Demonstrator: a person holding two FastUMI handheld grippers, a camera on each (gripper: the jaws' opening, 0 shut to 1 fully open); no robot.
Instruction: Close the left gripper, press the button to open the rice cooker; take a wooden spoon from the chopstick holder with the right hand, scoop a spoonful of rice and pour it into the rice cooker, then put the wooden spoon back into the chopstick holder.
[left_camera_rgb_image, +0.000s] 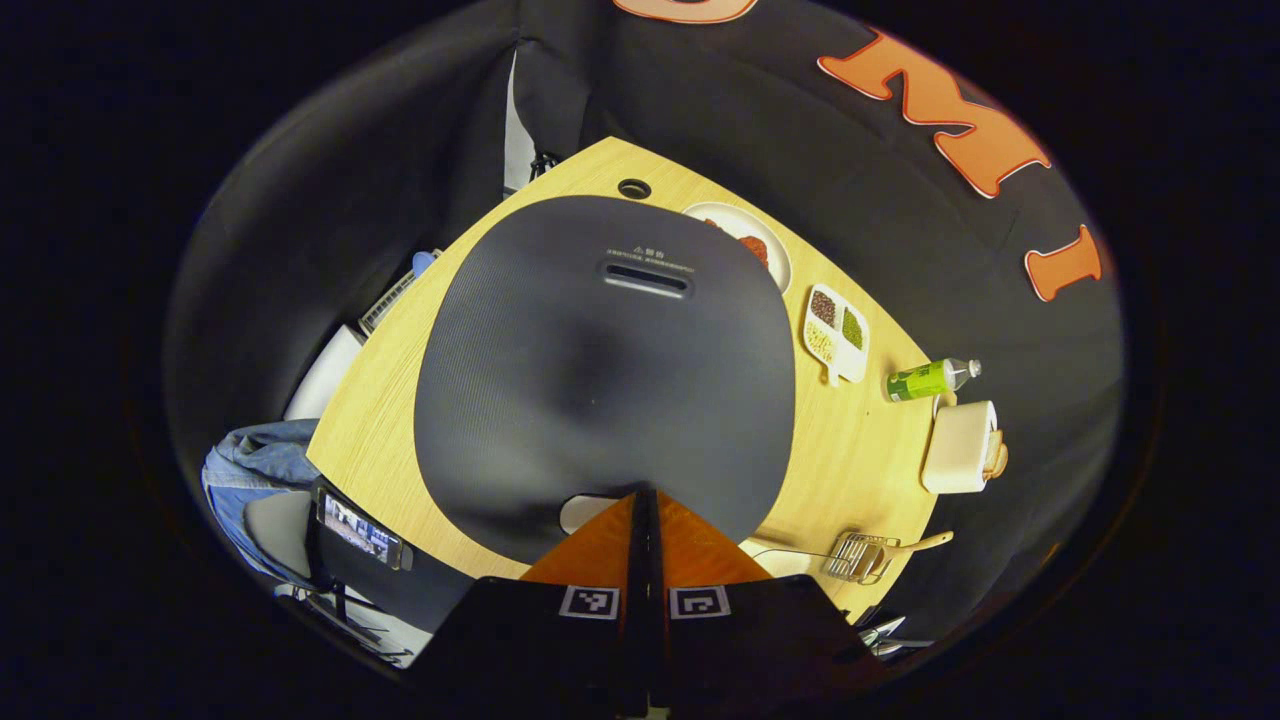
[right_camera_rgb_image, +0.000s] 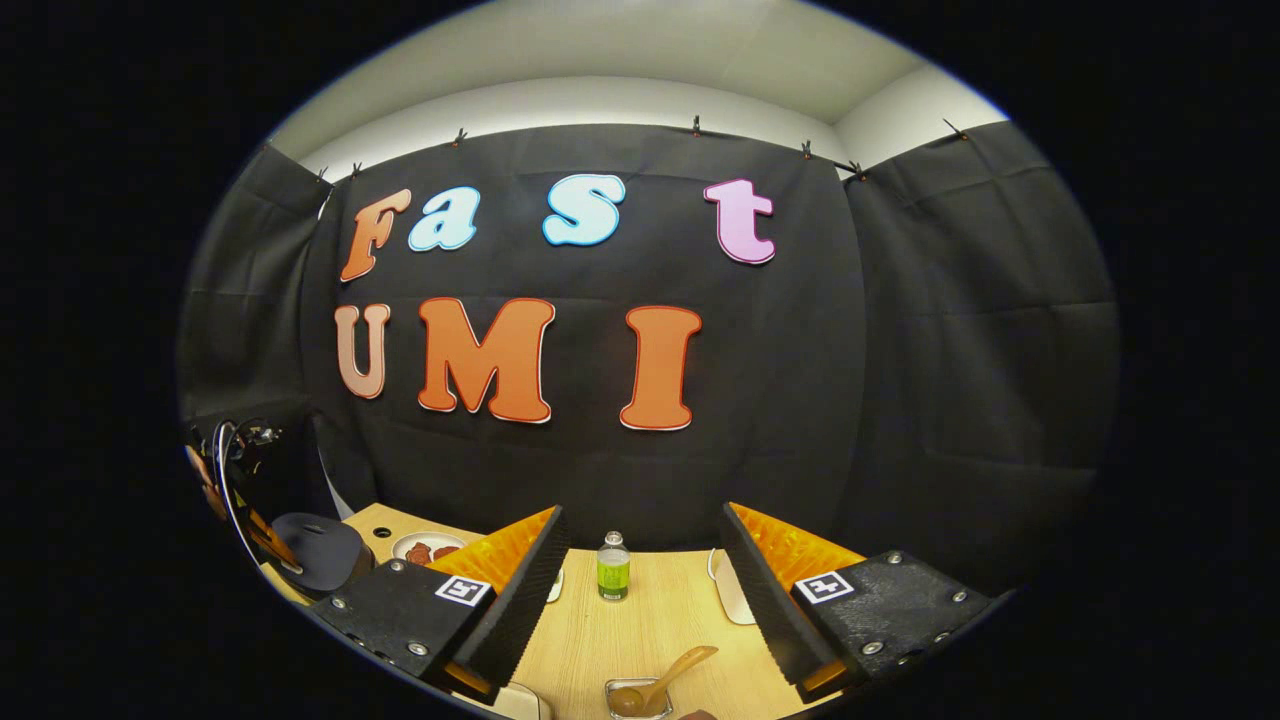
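Note:
In the left gripper view I look straight down on the rice cooker's dark lid (left_camera_rgb_image: 600, 370), which lies closed. My left gripper (left_camera_rgb_image: 645, 497) is shut with nothing between its fingers, its tips at the lid's near edge beside the pale button (left_camera_rgb_image: 583, 512). The wooden spoon (left_camera_rgb_image: 918, 545) rests in the wire chopstick holder (left_camera_rgb_image: 858, 557) at the table's right. My right gripper (right_camera_rgb_image: 642, 512) hangs open and empty above the table, with the spoon (right_camera_rgb_image: 668, 677) and holder (right_camera_rgb_image: 632, 697) below it. The cooker (right_camera_rgb_image: 320, 550) sits far left there, under the left gripper (right_camera_rgb_image: 240, 500).
On the wooden table (left_camera_rgb_image: 860, 460) stand a plate of red food (left_camera_rgb_image: 745, 245), a divided dish of beans (left_camera_rgb_image: 835, 335), a lying green bottle (left_camera_rgb_image: 925, 380) and a white box (left_camera_rgb_image: 958, 447). A phone (left_camera_rgb_image: 360, 532) sits at the left edge.

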